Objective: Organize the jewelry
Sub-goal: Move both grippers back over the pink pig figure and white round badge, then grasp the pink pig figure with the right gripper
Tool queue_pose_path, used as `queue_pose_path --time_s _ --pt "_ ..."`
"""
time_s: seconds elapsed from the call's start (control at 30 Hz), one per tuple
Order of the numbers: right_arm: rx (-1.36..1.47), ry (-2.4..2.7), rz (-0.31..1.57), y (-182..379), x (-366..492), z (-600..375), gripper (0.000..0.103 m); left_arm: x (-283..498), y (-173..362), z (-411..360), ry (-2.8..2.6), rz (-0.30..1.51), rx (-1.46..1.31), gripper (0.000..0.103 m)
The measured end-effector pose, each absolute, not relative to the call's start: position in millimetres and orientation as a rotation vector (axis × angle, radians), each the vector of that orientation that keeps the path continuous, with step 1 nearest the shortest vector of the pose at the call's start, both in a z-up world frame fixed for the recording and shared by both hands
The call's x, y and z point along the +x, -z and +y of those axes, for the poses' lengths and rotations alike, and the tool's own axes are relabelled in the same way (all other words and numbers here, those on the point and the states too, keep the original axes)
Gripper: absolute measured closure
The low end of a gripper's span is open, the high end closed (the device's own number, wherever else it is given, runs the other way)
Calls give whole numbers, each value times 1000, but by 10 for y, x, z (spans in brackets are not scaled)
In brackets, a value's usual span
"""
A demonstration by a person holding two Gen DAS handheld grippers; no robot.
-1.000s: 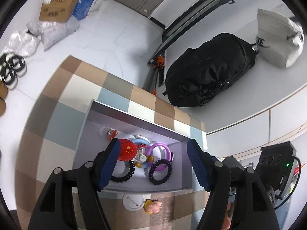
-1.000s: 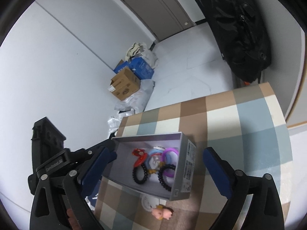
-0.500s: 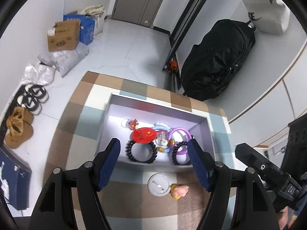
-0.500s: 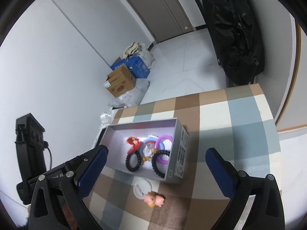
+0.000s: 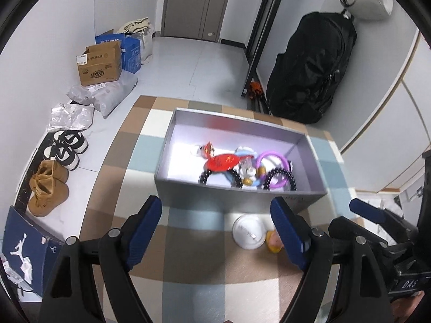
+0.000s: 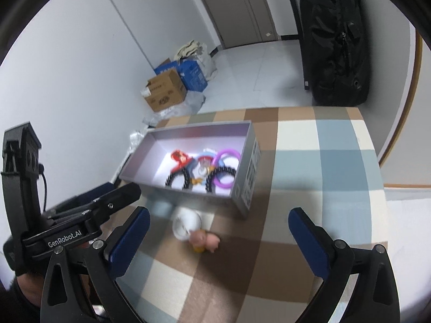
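A grey box [image 5: 231, 192] [image 6: 243, 193] stands on the checked tablecloth [image 5: 194, 269]. Inside lie a red badge [image 5: 222, 161], black bead bracelets [image 6: 177, 179] and a purple ring [image 5: 273, 161] [image 6: 229, 156]. In front of the box lie a white round disc [image 5: 247, 231] [image 6: 186, 224] and a small pink pig charm [image 6: 207, 241]. My left gripper [image 5: 215, 231] hovers above the cloth before the box, its jaws opening, nothing between them. My right gripper [image 6: 218, 237] stands wide open above the disc and charm.
The table's far edge [image 5: 204, 99] drops to a white floor. A black bag [image 5: 312, 67] leans at the right, cardboard boxes [image 5: 99, 64] and shoes [image 5: 64, 148] lie at the left. The other gripper's black body [image 6: 67, 223] fills the lower left of the right wrist view.
Both grippers have drawn back from over the box toward the table's near side. The left jaws stand wider. The disc and charm now lie between the fingertips in both views.
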State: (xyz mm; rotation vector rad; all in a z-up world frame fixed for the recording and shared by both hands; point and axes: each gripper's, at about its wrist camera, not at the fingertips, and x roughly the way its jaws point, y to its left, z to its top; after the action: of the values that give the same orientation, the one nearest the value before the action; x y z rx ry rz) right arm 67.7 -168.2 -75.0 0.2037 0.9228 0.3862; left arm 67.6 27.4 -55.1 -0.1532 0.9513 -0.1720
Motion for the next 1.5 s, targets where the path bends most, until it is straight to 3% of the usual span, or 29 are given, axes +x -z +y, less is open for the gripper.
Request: queue_pose_path --time_s 0.13,0.27,0.63,1.3,1.4,1.5 --pt "157 -395 941 827 602 -1630 1 658 550 338 154 957 -141 23" --pt "120 -408 962 891 532 -1581 13 654 552 448 139 969 -196 23" --pt "41 -453 1003 1055 506 -1381 32 676 606 532 159 1000 -262 24" --pt "40 -460 1027 1176 664 -1221 57 717 666 596 215 1034 -292 24" --pt "31 -454 1038 1193 684 -1190 68 709 656 562 223 1030 -275 24" --pt "35 -447 1041 1193 687 -1186 68 705 657 538 227 1028 -261 24"
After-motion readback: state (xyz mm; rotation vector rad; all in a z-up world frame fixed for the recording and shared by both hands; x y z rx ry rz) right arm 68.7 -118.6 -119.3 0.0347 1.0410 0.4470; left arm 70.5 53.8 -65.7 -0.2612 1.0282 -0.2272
